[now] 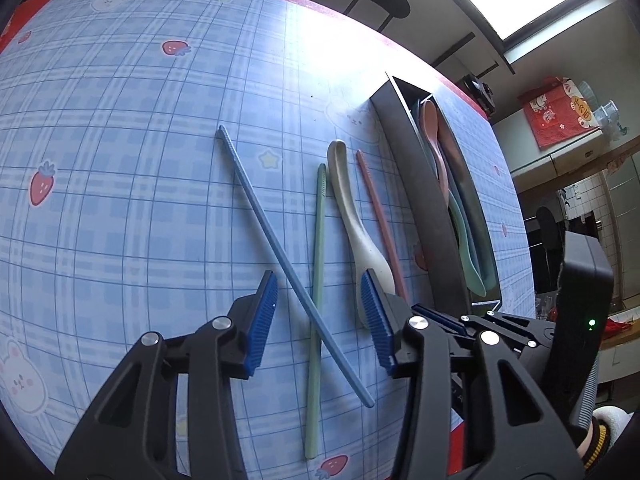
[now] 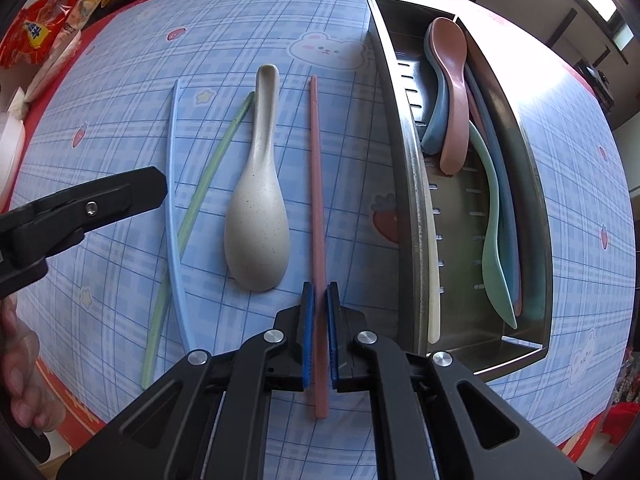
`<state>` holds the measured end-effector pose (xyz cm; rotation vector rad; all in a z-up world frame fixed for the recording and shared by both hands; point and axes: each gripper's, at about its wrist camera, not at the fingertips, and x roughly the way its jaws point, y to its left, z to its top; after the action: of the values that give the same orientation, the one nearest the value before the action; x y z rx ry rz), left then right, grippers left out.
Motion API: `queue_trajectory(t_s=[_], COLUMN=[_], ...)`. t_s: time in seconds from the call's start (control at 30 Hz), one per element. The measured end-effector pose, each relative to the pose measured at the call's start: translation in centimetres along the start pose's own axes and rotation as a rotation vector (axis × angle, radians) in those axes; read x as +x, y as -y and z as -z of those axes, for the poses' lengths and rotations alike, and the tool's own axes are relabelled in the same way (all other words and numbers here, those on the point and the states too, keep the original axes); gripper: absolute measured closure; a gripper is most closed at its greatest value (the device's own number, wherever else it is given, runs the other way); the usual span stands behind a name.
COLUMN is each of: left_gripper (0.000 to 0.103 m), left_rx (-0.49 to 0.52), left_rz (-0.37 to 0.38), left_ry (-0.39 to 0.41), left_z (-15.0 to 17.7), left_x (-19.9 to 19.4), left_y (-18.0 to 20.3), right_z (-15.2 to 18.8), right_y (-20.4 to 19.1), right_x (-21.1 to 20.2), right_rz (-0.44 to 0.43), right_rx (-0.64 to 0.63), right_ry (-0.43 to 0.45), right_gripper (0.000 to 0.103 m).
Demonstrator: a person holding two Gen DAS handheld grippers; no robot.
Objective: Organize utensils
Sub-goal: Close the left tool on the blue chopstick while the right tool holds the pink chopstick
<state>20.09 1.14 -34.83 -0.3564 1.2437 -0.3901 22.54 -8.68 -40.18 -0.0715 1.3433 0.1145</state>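
slim pink chopstick (image 2: 317,216) between ribbed tool (image 2: 319,312) pads

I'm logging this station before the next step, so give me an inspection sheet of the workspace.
Surface: blue plaid tablecloth.
Job's things: pink chopstick, cream spoon, green chopstick crossed under blue chopstick; metal tray holds spoons and chopsticks.
Clutter: snack packets at the far edge.
Grippers: right gripper shut on pink chopstick; left gripper open above the chopsticks.
Cables: nothing seen.
Surroundings: black stool, window.
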Motion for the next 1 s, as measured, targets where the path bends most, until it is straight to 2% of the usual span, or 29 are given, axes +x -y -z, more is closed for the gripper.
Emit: queue_trajectory(t_s=[0.3,0.6,0.7,0.77,0.9,1.0], left_gripper=[0.065,0.077,0.079,0.082,0.09,0.091], left_rx=[-0.023,0.03,0.049,0.066,0.136,0.116], left_rz=[-0.081,-0.181,-0.185,-0.179,-0.228,-0.255], left_ry=[-0.013,0.012,0.016,0.011,-0.01,-0.023], left_z=[0.6,-0.1,0.1,0.3,1.0,1.0], left_x=[1.6,2.4,2.4,2.3,1.6,1.3], left_y=[0.0,0.9,0.9,0.8,0.4,-0.7], right_z=[0.0,0.1,0.3,0.3,0.4,0.3], right_y=[0.0,-0.2,-0.2,-0.2,-0.3,-0.3], right_x=[0.0,-0.1,-0.1,-0.2,-0.2,-0.1], right_rz=[-0.008,-0.004,-0.011,-0.021,-0.028,-0.032], right_rx=[0.01,0.008,0.014,0.018,0.018,0.019], right_ry=[0.0,0.004,0.002,-0.002,-0.002,-0.001], right_gripper=[0.096,0.096,0.096,0.096,0.096,0.096])
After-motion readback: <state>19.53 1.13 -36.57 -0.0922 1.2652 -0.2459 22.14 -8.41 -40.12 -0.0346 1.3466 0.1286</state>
